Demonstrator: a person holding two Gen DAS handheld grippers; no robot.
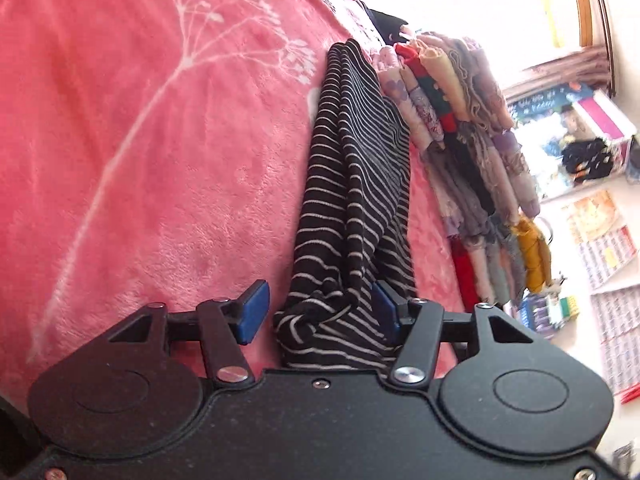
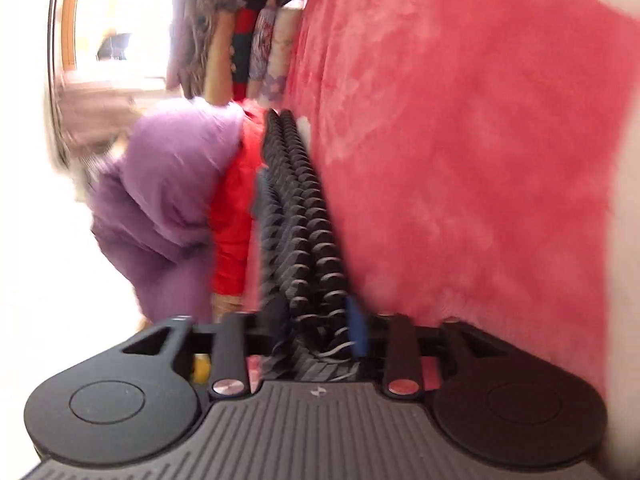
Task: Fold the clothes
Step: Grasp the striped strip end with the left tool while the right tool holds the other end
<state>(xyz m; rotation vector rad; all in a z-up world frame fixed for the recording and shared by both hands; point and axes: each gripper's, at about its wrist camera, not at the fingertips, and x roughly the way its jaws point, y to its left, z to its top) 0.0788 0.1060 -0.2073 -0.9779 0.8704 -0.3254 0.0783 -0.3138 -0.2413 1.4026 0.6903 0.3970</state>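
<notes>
A black garment with thin white stripes (image 1: 352, 152) lies folded into a long narrow band on the pink blanket (image 1: 160, 140). Its bunched near end sits between the jaws of my left gripper (image 1: 320, 314). It leans on the right blue pad (image 1: 385, 312), and a gap separates it from the left one, so that gripper is open. The right wrist view looks along the same striped band (image 2: 300, 200) from its other end. There the cloth lies loosely between the parted jaws of my right gripper (image 2: 316, 324), beside the blue pad (image 2: 356, 326).
A stack of folded clothes (image 1: 472, 152) stands right beside the striped band. A purple garment (image 2: 168, 184) and a red one (image 2: 236, 208) lie next to the band's far end. A cluttered shelf (image 1: 584, 152) and a bright window are beyond the bed.
</notes>
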